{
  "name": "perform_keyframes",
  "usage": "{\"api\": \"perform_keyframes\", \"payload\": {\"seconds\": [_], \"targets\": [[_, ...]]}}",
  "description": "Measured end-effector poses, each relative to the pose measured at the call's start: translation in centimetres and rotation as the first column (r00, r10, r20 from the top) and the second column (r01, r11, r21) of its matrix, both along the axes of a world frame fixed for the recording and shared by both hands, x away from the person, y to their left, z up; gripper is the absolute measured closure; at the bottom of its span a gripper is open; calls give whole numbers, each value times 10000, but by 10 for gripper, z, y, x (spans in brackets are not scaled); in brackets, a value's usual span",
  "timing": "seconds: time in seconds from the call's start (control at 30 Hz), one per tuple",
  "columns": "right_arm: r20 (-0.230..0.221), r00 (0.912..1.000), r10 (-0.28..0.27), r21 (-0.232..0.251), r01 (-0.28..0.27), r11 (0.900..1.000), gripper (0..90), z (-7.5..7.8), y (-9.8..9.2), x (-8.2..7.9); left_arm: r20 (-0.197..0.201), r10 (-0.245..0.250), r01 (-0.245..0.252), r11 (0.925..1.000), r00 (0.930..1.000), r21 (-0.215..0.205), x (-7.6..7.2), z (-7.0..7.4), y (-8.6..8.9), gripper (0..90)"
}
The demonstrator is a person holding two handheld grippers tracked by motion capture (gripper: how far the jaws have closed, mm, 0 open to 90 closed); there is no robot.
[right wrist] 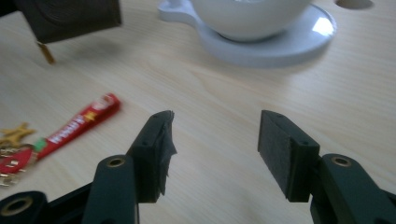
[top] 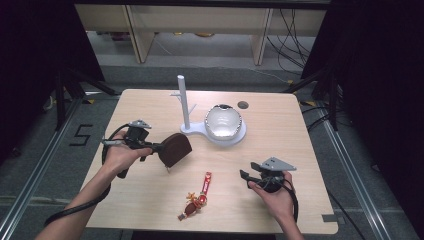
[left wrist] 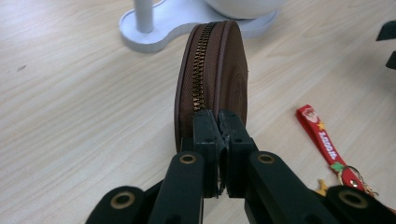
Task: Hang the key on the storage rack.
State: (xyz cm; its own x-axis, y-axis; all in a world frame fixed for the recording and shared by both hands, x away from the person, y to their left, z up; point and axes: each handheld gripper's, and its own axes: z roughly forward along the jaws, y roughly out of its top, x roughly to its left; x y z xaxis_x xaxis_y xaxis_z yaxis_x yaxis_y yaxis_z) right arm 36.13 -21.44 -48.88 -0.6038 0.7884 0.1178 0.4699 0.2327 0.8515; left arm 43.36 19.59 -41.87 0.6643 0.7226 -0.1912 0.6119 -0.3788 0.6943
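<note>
High view, read from left to right: the left tool (top: 150, 146) is clenched on the near edge of a round brown zip pouch (top: 175, 149), which stands on edge with its flat faces upright and seems to hang just clear of the bench (top: 280, 107); a small brass zip pull dangles below it. In the left gripper view the jaws pinch the pouch (left wrist: 212, 77) at its zipped rim, so its long line runs straight away from this tool toward the white stand (left wrist: 154, 35), whose upright post (top: 183, 102) rises just beyond and a little to the right of the pouch. The stand's base also carries a white bowl (top: 223, 122), further right again.

Between the two hands, nearer the person than either tool, a red keyring strap with charms (top: 197, 197) lies flat on the bench, its length slanting from lower left to upper right. From the left tool it sits to the right and closer in; from the right tool (top: 245, 176) it sits to the left, just ahead of the jaws, as the right gripper view shows (right wrist: 79, 123).

That right tool is released, jaws apart with bare bench between them. It is the nearer of the two to the strap, and likely the one to take it, since the left is occupied. For the pouch, the judgement is that the coming move turns on the short gap ahead to the post.
</note>
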Motion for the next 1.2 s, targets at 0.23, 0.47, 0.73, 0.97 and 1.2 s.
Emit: {"api": "perform_keyframes", "payload": {"seconds": [0.23, 0.47, 0.73, 0.97, 1.2], "targets": [[83, 9891, 1469, 152, -1470, 9890, 406, 26, 29, 10, 395, -756, 762, 9970, 9964, -143, -14, 7, -16, 863], [-242, 9619, 2724, 621, -2705, 9607, 365, 38, 53, 26, 464, -1379, 1391, 9900, 9894, -216, -23, 10, -35, 863], [-889, 9364, 3394, 498, -3362, 9405, 301, 38, 71, 42, 476, -2117, 2124, 9771, 9762, -111, -30, 12, -52, 863], [-1004, 9010, 4221, 931, -4139, 9055, 263, 31, 75, 54, 592, -2598, 2607, 9654, 9638, -81, -36, 16, -61, 862], [-1063, 8803, 4624, 1175, -4506, 8850, 264, 29, 77, 56, 668, -2800, 2813, 9595, 9577, -114, -39, 18, -65, 862]]}}
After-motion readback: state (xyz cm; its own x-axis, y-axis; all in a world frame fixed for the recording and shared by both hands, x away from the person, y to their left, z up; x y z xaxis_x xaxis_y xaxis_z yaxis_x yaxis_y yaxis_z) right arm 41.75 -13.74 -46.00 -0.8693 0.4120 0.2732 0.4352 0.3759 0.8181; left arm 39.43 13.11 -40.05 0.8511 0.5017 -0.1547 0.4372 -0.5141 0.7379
